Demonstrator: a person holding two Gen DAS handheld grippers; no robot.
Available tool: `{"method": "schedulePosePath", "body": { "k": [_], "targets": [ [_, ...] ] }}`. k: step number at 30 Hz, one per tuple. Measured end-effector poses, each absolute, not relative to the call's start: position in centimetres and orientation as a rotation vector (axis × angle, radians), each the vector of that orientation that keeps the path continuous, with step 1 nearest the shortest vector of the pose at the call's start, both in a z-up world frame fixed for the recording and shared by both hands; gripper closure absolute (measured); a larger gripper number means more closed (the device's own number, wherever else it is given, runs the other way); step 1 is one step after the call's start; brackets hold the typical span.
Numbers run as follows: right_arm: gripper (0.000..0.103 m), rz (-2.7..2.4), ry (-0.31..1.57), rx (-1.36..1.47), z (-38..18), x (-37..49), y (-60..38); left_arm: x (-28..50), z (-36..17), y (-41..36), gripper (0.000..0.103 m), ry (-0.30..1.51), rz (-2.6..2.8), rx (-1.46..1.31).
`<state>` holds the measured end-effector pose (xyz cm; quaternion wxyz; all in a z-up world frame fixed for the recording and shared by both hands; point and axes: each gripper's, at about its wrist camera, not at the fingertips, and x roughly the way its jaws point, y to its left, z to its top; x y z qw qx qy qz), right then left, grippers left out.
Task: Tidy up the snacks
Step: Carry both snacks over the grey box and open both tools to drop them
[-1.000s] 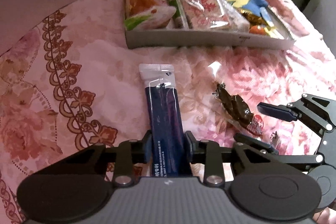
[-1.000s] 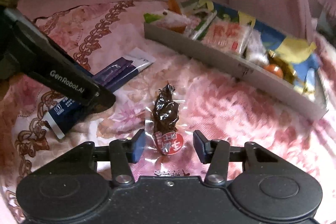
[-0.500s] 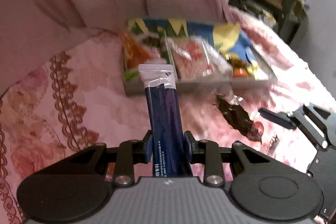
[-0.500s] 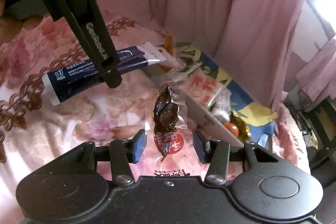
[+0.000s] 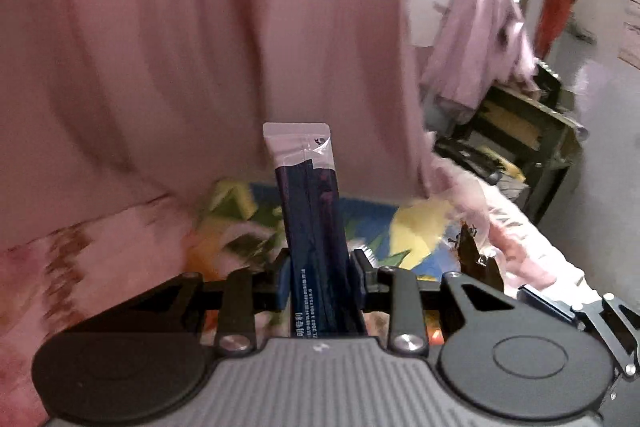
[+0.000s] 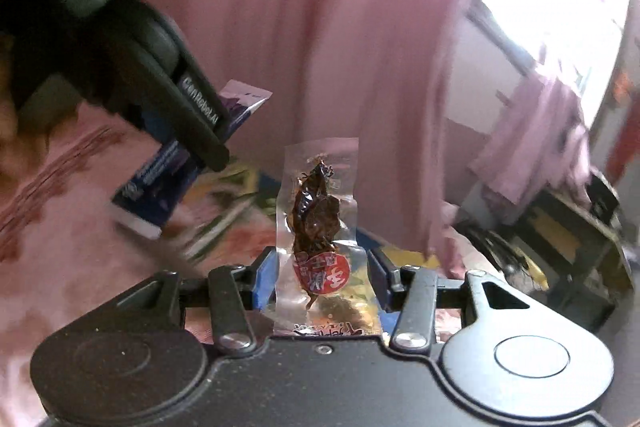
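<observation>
Dead centre of each frame, left gripper [image 5: 321,269] pinches a navy stick sachet [image 5: 312,227]; right gripper [image 6: 322,273] clamps a clear meat-snack packet [image 6: 318,227].

Both claws tipped upward, navy sachet [image 5: 310,227] and meat packet [image 6: 318,227] lifted off the bedspread (views blurred), curtain filling the background

A home bedroom: floral bedspread [image 5: 100,259], pink curtain [image 5: 200,47], hanging clothes [image 5: 480,39].

a long dark-blue sachet [image 5: 314,227] with a clear sealed top stood upright, clamped at its lower end. a clear packet of dark dried meat [image 6: 318,227], red-labelled, stood upright too.
</observation>
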<state>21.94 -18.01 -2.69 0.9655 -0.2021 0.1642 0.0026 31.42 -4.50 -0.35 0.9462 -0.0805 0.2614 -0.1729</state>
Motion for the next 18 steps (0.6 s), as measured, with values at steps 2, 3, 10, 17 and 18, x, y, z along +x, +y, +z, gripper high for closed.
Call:
{"method": "schedulePosePath", "body": {
  "k": [2, 3, 10, 17, 18],
  "targets": [
    [0.052, -0.036, 0.358, -0.356, -2.5, 23.3, -19.3, 32.5, -0.9, -5.6, 0.069, 0.518, -0.378, -0.150],
    [0.052, -0.065, 0.373, -0.339, -2.5, 24.2, -19.9, 32.8, -1.2, -6.0, 0.069, 0.513, -0.391, -0.152],
    [0.052, -0.134, 0.447, -0.233, -3.4, 27.9, -22.0, 35.1, -3.5, -6.2, 0.069, 0.533, -0.393, -0.182],
    [0.052, -0.150, 0.568, -0.096, -5.7, 29.8, -23.5, 35.9, -4.6, -5.8, 0.069, 0.580, -0.372, -0.188],
    [0.052, -0.149, 0.584, -0.075, -5.9, 30.0, -23.8, 36.0, -4.6, -6.1, 0.069, 0.583, -0.370, -0.181]
  ]
}}
